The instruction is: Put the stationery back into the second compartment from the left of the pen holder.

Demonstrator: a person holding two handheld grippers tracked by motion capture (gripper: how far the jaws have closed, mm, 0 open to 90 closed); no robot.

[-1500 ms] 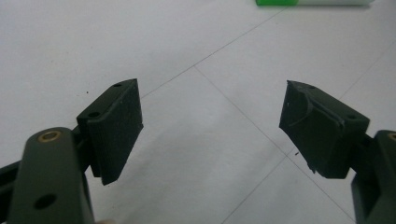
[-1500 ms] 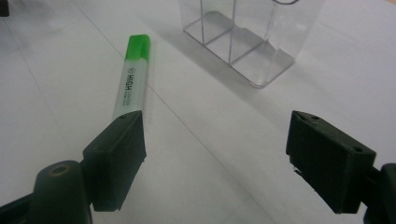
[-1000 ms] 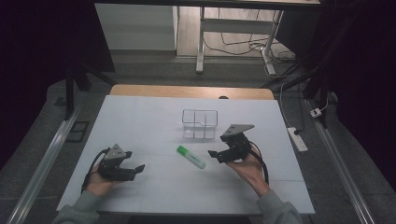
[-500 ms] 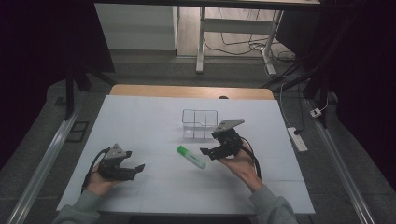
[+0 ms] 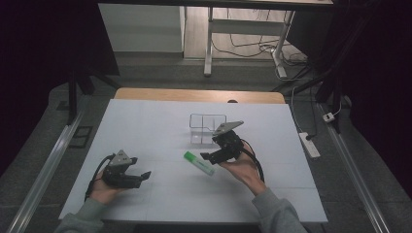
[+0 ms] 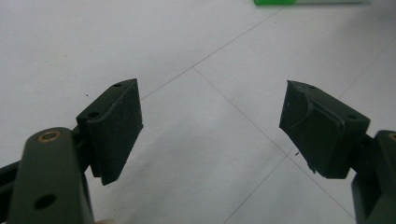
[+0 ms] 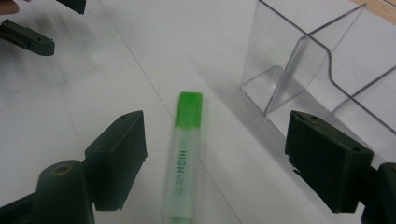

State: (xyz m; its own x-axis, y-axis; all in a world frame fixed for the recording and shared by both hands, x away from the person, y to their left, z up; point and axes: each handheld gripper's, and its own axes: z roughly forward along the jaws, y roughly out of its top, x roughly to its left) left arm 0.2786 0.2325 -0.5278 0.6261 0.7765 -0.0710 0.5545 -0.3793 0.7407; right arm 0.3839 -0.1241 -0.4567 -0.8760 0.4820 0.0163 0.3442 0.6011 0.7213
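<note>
**Two hand-held grippers over a white tabletop: risks of the coming grasp, and jaw states**

Left to right. The left hand-held gripper (image 5: 144,174) rests low at the near left of the tabletop (image 5: 145,121), held in the person's left hand (image 5: 102,190). Its jaws stand wide apart with nothing between them; in the left gripper view only bare white surface lies in the gap (image 6: 212,123), and it touches no object. Well to its right, at mid-table, lies a green highlighter (image 5: 199,163), flat on its side and free of any grip. The right hand-held gripper (image 5: 205,156) hangs just over the highlighter's right end, jaws spread wide and empty; in the right gripper view the highlighter (image 7: 183,154) lies lengthwise between the two jaws, neither pad appearing to touch it. Just beyond stands a clear plastic compartment box (image 5: 208,128), whose wall (image 7: 299,70) is close to the right-hand jaw.

Probable hazards, as judgement: the highlighter's smooth rounded barrel may roll or squirt out if the jaws close off-centre or unevenly; a descent too steep could press it against the tabletop and skid it away; and the jaw nearer the box could catch its thin wall and push the light container along the surface.
</note>
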